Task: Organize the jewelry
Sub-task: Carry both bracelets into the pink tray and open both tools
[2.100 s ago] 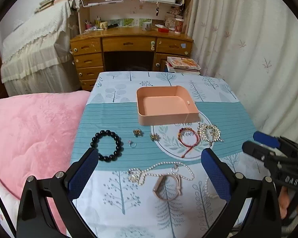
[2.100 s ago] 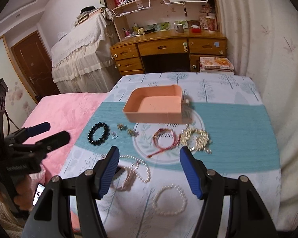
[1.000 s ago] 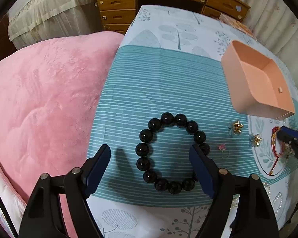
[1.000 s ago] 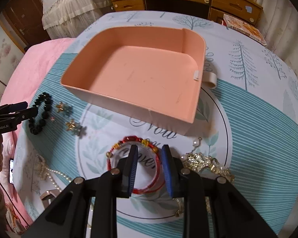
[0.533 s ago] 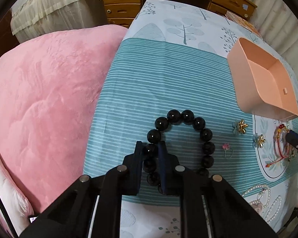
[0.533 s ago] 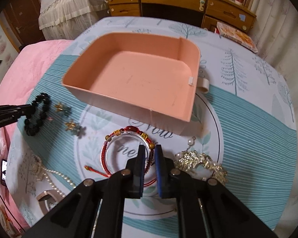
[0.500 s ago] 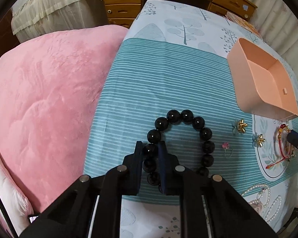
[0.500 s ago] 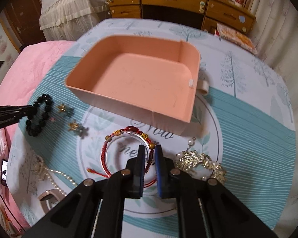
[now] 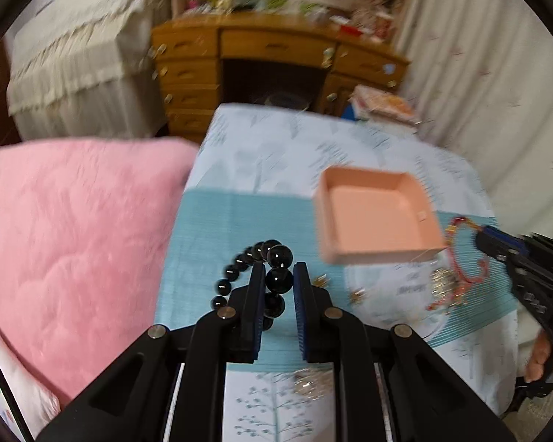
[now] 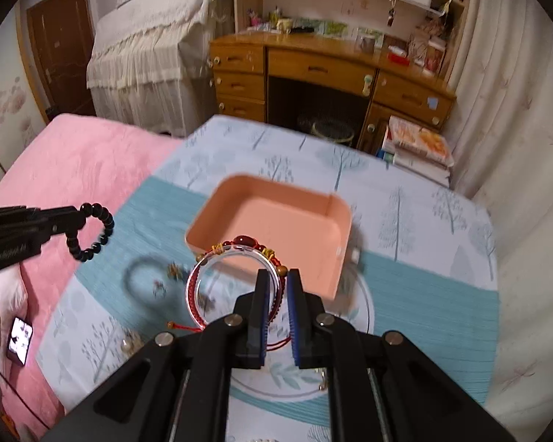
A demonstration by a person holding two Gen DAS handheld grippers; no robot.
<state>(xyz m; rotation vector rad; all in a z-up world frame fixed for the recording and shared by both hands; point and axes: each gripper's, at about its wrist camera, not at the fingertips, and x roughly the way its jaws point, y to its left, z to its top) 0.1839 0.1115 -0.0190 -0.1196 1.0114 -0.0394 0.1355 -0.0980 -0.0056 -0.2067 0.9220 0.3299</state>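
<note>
Tree-print tablecloth point(image 10: 442, 221), wooden desk point(image 10: 324, 62) behind; left tongs point(image 9: 278, 276) clamp black bracelet point(image 9: 276, 280), right tongs point(image 10: 275, 287) clamp red bracelet point(image 10: 239, 246).

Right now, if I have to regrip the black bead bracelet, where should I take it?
Pinch the black bead bracelet across one bead of its loop, as the left gripper does now: the beads are round, so close the pads on a bead's widest part from the open side.

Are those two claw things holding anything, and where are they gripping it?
Left gripper pinches one bead of the black bead bracelet. Right gripper pinches the band of the red cord bracelet.
</note>
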